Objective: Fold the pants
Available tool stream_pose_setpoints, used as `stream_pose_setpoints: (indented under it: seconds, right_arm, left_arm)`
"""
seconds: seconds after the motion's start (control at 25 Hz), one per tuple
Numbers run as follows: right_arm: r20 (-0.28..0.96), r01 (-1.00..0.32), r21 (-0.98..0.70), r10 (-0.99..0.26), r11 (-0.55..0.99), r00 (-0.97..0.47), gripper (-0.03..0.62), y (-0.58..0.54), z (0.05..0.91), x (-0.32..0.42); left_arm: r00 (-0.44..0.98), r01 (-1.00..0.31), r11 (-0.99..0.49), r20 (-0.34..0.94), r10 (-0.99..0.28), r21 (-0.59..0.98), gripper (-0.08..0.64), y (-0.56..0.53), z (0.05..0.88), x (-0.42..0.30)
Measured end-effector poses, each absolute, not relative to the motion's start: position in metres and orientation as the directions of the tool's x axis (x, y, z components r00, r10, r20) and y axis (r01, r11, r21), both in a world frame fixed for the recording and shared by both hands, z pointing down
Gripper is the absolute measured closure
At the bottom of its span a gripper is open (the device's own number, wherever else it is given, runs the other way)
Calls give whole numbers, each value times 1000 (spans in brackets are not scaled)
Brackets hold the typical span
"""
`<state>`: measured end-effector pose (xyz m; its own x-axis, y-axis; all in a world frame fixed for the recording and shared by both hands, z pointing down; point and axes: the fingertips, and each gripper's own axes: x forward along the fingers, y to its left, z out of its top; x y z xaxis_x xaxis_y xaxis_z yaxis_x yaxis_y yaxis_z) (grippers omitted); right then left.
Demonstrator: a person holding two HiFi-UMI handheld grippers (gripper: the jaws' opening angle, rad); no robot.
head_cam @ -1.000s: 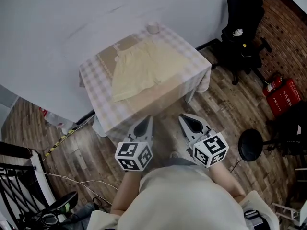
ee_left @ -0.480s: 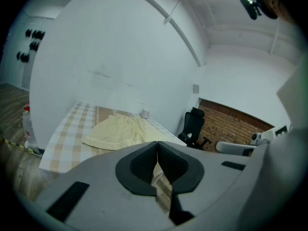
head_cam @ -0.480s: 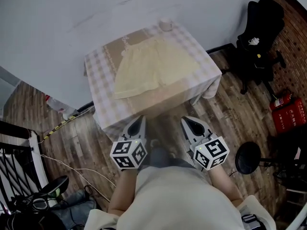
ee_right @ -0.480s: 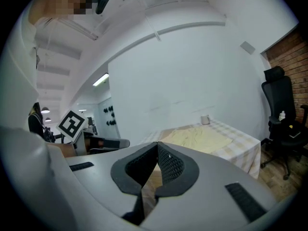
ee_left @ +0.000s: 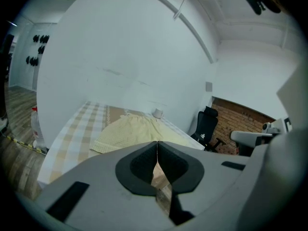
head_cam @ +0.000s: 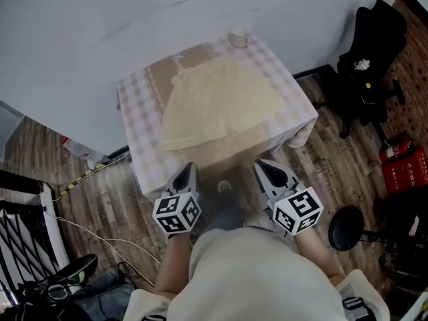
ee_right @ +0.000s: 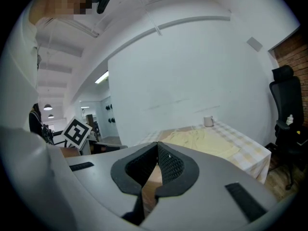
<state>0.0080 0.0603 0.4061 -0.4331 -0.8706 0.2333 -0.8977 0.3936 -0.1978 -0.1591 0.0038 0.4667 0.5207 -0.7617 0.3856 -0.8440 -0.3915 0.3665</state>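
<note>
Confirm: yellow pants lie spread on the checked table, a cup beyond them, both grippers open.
Wrong on the grippers: the left gripper and right gripper are both shut, empty, as each gripper view shows. The pants, table and cup are as stated.

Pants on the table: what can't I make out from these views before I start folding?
- Head view: pants too small to tell front from back.
- Left gripper view: part of their near hem hidden behind the left gripper.
- Cup: contents too small to see in any view.

Probably an office: desk chair (head_cam: 370,65), fire extinguisher (head_cam: 396,149), brick wall (head_cam: 418,59).
</note>
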Motion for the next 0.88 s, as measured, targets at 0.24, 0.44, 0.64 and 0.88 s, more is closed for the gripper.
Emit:
stream_pose_setpoints:
  seconds: [0.24,0.44,0.64,0.88]
  right_arm:
    - [249,-882,-170,-847,439,-470,592,4,401,3]
    - [253,-858,-151,-820,491,-514,592,-41,393,-12]
    - [262,-840,-140,-799,523,-541,592,-75,392,-26]
    - [280,-820,-140,-773,554,-570,592,-108,397,-39]
  left_arm:
    - [480,-870,-365,401,-780,330,555,-43,478,-167]
    - [433,-897,-328,437,-789,297,555,-77,495,-183]
    - [384,-922,-293,496,-779,253,555,-98,522,-205]
    - [350,-937,-280,559,-752,210,555,-115,551,-225]
